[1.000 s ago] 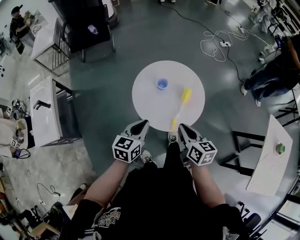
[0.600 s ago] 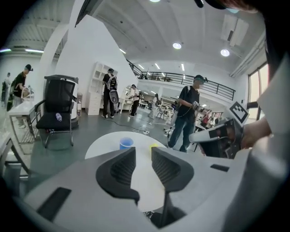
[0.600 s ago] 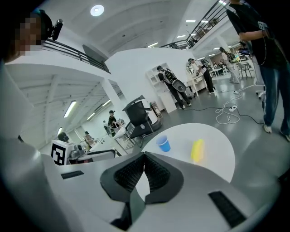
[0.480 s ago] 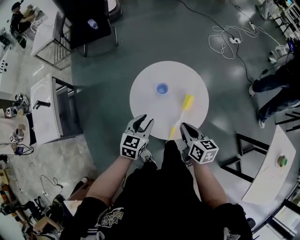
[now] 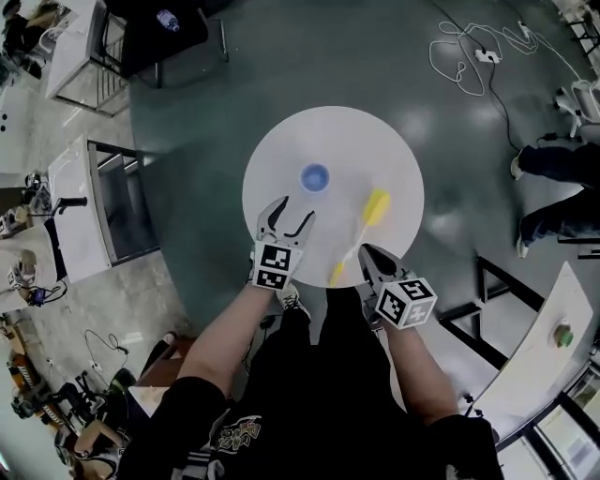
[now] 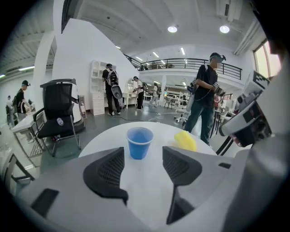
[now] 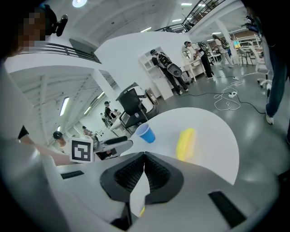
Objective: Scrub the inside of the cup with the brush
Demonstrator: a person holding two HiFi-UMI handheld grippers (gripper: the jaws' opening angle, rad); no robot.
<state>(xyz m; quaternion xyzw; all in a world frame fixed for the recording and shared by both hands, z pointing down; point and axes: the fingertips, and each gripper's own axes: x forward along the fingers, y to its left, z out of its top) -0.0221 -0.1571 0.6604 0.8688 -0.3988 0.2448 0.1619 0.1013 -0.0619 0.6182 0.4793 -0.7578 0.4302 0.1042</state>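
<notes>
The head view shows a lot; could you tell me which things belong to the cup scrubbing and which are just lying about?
For the job: blue cup, yellow brush, round table.
Lying about: floor cables, black chair, side table.

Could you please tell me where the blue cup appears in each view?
Head view: blue cup near the round table's centre.
Left gripper view: centre, just beyond the open fingers.
Right gripper view: centre, above the shut fingers.
Shared landmark: yellow brush head right of it.
</notes>
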